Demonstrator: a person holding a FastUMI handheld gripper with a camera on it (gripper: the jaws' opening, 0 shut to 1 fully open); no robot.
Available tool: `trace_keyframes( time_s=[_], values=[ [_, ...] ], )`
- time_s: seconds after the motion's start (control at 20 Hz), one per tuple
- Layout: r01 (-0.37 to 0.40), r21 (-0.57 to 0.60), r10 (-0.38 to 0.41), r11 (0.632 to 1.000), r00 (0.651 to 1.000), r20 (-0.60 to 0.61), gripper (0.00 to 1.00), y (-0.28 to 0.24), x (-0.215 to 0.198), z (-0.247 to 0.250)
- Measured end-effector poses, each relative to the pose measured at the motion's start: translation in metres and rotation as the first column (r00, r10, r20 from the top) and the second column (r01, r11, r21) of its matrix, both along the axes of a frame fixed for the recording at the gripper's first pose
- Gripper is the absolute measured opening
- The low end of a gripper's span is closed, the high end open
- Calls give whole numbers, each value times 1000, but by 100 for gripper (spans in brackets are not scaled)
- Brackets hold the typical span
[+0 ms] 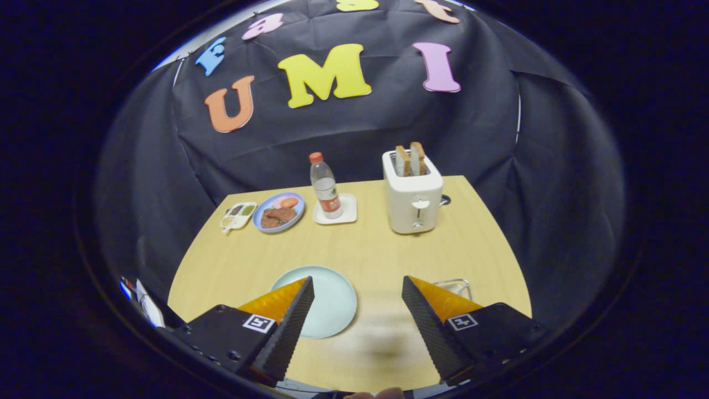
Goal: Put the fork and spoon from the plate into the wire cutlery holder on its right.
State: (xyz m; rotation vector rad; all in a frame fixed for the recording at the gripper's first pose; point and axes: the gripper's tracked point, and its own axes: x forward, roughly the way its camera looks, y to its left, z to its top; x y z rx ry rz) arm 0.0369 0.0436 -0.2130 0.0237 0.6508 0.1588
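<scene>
pale green plate (332, 299) bare beside left finger; claw (358, 288) wide, empty; wire holder (457, 286) behind right finger.

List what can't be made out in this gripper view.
- Light plate: its near-left part is hidden by the open gripper's left finger; no fork or spoon is visible on the exposed part.
- Wire holder: mostly hidden behind the right finger; contents unclear.
- Small tray: contents too small to identify.

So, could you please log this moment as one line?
claw open, empty | above table | plate bare between fingers | wire holder behind right finger | fork, spoon unseen
</scene>
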Motion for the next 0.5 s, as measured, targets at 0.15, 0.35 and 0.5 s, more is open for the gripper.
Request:
trace_keyframes(
  time_s=[0.15,0.35,0.5],
  values=[
    [-9,-5,9,1000,1000,9,97,39,-1,-19],
    [-31,-19,30,999,999,-38,97,84,-11,-56],
    [-47,-39,43,998,996,-83,97,111,-17,-90]
  ],
)
